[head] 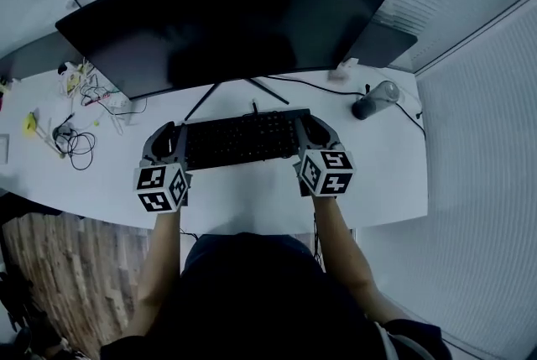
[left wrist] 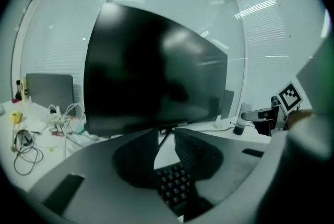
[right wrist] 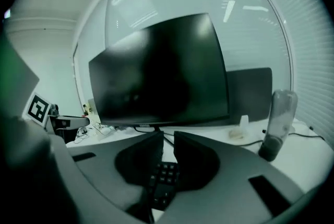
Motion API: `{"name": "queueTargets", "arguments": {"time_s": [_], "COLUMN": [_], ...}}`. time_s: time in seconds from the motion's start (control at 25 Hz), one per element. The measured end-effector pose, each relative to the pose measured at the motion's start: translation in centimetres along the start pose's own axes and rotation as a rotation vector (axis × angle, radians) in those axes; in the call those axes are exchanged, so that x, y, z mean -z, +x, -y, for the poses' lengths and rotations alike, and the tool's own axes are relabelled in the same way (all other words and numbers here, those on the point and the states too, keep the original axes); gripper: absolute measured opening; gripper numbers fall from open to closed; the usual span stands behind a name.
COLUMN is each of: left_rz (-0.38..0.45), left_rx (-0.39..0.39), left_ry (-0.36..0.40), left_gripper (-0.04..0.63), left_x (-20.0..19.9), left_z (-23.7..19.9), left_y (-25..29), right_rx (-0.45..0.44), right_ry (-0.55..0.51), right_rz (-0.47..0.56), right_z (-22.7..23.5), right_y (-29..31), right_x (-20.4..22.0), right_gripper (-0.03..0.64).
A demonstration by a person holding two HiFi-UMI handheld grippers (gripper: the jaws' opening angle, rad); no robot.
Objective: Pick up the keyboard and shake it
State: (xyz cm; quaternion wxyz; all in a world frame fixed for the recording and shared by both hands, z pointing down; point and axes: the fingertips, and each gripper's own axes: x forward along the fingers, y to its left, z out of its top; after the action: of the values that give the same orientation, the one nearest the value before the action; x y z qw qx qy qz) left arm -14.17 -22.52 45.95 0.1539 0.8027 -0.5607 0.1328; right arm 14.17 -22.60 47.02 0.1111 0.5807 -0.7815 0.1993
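Note:
A black keyboard [head: 243, 138] lies crosswise in front of the monitor, held at both ends and seemingly raised a little off the white desk [head: 252, 203]. My left gripper [head: 174, 142] clamps its left end, and the keys [left wrist: 175, 184] show between the jaws of that gripper [left wrist: 166, 137] in the left gripper view. My right gripper [head: 309, 132] clamps the right end. In the right gripper view the key block [right wrist: 163, 176] sits between the jaws of the right gripper [right wrist: 168, 139]. A thin cable [head: 254, 106] leaves the keyboard's back edge.
A wide dark monitor [head: 226, 23] on a splayed stand stands just behind the keyboard. A dark bottle [head: 375, 98] is at the back right with a cable beside it. Tangled wires and small items [head: 75, 136] clutter the desk's left end. The desk's front edge is near the person's body.

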Motion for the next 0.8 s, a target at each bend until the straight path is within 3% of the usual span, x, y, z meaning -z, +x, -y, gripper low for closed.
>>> {"name": "queueTargets", "arguments": {"time_s": [0.12,0.4,0.64,0.8], "left_rz": [0.107,0.342,0.454,0.477], "left_rx": [-0.006,-0.006,-0.024,-0.031], "left_ry": [0.047,0.145,0.199,0.185], "left_gripper": [0.037,0.025,0.025,0.025], "left_x": [-4.7,-14.9,-21.2,-21.5], "left_z": [2.0,7.1,10.2,11.4], "left_y": [-2.4,-8.7,-13.1,-14.7], "right_rx": [-0.053,-0.128,-0.133,-0.138], "right_ry": [-0.053,-0.197,-0.273,-0.276], "right_rz": [0.109,0.386,0.514,0.532], "right_z": [-2.6,-6.9,-8.8,-9.3], "right_y": [-2.2,-9.3,-14.2,-15.7], "right_x": [-4.7,-15.3,-20.6,-21.1], "right_gripper": [0.042,0.028,0.028,0.028]}}
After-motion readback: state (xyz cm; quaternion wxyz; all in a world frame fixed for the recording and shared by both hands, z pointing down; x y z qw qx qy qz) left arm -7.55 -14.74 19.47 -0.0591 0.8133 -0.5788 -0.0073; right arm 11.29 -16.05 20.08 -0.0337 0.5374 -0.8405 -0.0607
